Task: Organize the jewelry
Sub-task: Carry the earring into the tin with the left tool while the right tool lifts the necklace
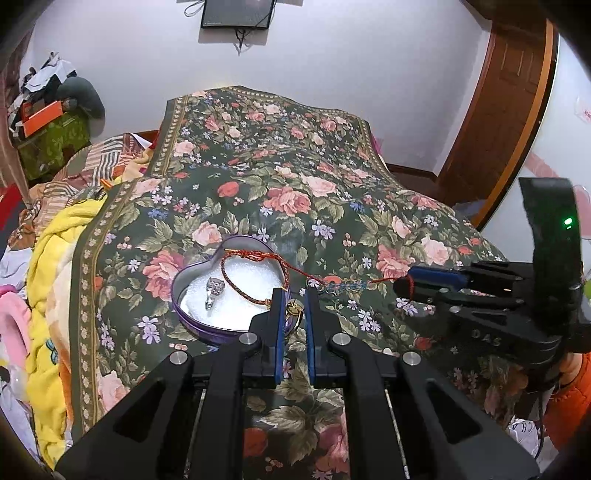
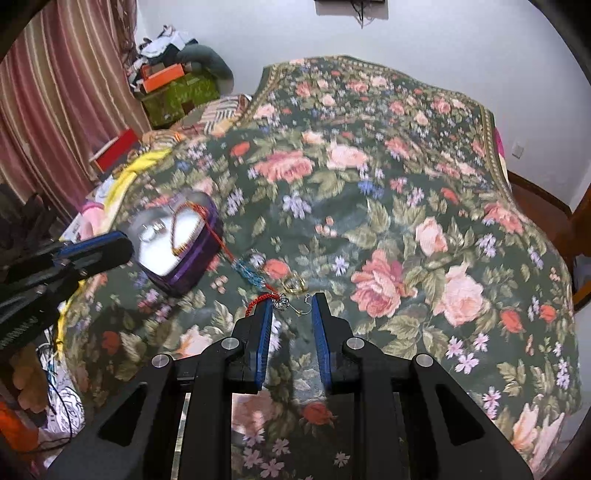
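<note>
floral bedspread (image 1: 295, 192), dark green with pink and red roses, covers the bed and fills the centre of both views. yellow blanket (image 1: 51, 266) bunched along its edge at 9 o'clock in the left wrist view, with a striped patterned cloth (image 1: 99, 158) just beyond it at 10 o'clock. green box (image 1: 51, 144) at 10 o'clock carries an orange box (image 1: 40, 118) and a grey stuffed item (image 1: 83, 98) among loose clutter. dark framed panel (image 1: 238, 13) hangs on the white wall (image 1: 369, 74) at 12 o'clock, cords dangling below. wooden door (image 1: 506, 103) at 2 o'clock. striped pink curtain (image 2: 55, 92) at 10 o'clock in the right wrist view, red box (image 2: 114, 151) near its foot.
</note>
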The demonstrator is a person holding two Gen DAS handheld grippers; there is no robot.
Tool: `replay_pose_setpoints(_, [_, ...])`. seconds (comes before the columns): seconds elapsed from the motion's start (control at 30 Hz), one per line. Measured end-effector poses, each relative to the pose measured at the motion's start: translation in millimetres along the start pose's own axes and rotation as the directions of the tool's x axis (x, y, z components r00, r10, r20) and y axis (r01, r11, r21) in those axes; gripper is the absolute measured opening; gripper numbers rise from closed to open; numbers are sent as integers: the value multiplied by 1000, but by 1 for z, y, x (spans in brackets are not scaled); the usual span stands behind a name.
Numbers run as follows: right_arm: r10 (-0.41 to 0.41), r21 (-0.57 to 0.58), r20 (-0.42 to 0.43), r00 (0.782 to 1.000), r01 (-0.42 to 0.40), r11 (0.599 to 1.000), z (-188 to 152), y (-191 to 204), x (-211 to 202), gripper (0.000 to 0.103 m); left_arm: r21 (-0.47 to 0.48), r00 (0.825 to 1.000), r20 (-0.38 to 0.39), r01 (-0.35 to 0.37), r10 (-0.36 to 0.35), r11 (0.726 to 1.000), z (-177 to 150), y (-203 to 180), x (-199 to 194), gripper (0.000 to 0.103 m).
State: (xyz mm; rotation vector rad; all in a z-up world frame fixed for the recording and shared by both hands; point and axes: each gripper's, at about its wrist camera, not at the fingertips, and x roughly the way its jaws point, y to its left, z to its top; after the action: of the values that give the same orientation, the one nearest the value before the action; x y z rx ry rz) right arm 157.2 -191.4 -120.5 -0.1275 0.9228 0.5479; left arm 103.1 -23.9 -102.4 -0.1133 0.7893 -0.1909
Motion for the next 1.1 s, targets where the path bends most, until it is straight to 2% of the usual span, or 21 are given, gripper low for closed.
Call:
replay_pose_setpoints(0.17, [23, -18, 38, 999, -23, 1000, 9, 11, -9, 20, -6, 1000, 19, -16, 16, 1000, 3, 6, -10, 8])
replay_pose_setpoints(0.5, [84, -68, 50, 995, -80, 994, 13, 39, -13, 20, -49, 998, 40, -46, 48, 998, 6, 26, -20, 8])
replay_pose_setpoints(0.83, [124, -109, -34, 992, -127, 986, -2, 63, 10, 20, -63, 998, 32, -54, 57, 997, 1, 35, -21, 8])
replay_pose_setpoints(1.1, [113, -126, -137, 984, -131, 983, -27, 63, 27, 20, -75, 998, 17, -54, 56, 996, -3, 37, -18, 8])
